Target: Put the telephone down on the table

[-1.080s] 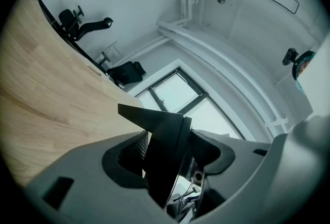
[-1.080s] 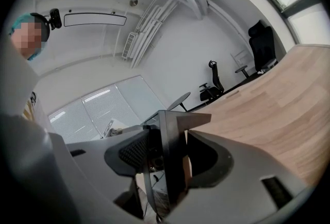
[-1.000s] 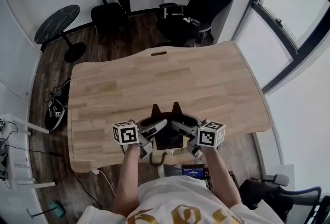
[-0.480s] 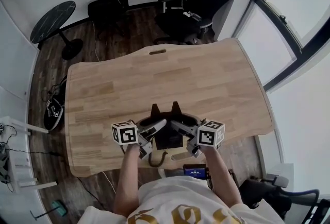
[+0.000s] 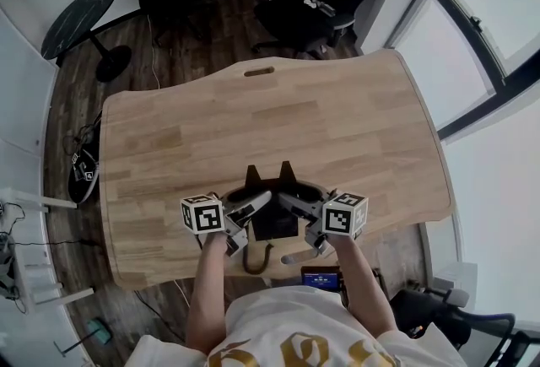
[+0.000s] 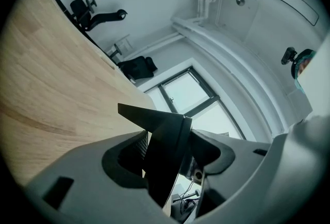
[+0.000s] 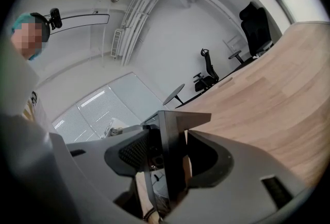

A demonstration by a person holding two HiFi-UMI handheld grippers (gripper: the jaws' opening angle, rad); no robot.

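Only the head view takes in the whole wooden table [image 5: 337, 129] across mid-frame. The black telephone [image 5: 274, 220] sits at the table's near edge, lower centre, between the left gripper [image 5: 253, 196] and right gripper [image 5: 297, 195]. Only the gripper views show the grip itself: each pair of jaws clamps the telephone edge-on. It looks flat, thin and matte black, with sharply pointed corners.
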